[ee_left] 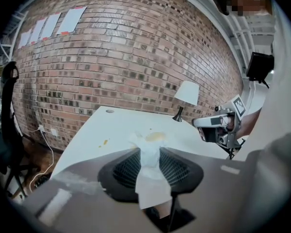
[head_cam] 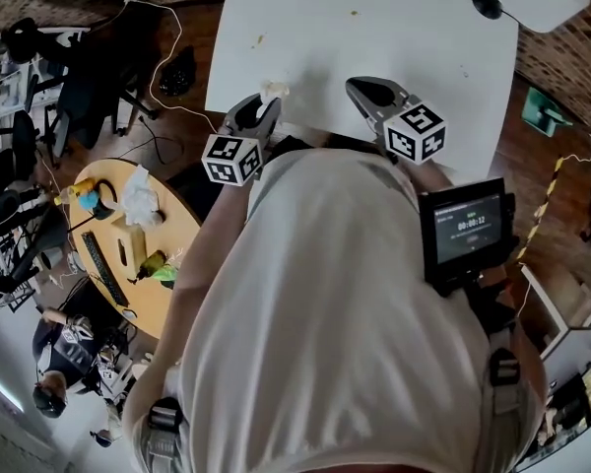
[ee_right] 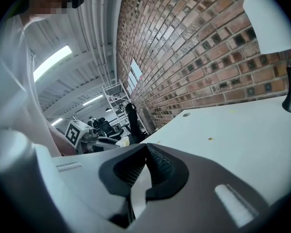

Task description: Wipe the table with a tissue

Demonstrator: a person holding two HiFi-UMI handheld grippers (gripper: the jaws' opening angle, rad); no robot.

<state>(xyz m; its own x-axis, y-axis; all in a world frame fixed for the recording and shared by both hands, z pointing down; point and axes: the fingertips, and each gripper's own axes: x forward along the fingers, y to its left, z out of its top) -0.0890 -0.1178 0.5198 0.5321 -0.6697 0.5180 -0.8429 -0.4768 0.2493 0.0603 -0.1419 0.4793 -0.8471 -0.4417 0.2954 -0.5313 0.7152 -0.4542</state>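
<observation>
- Tissue (ee_left: 149, 171): thin, soft, near weightless, and likely to tear if dragged hard. It is pinched mid-strip in the left gripper's (ee_left: 150, 152) jaws, over the desk's (head_cam: 374, 28) near edge, toward its left corner.
- Right gripper (ee_right: 146, 152): jaws pressed together, nothing between them.
- Yellow smear (ee_left: 155, 136): just ahead of the tissue.
- Lamp (ee_left: 186, 92): at the far right corner; the desk in between is open.
</observation>
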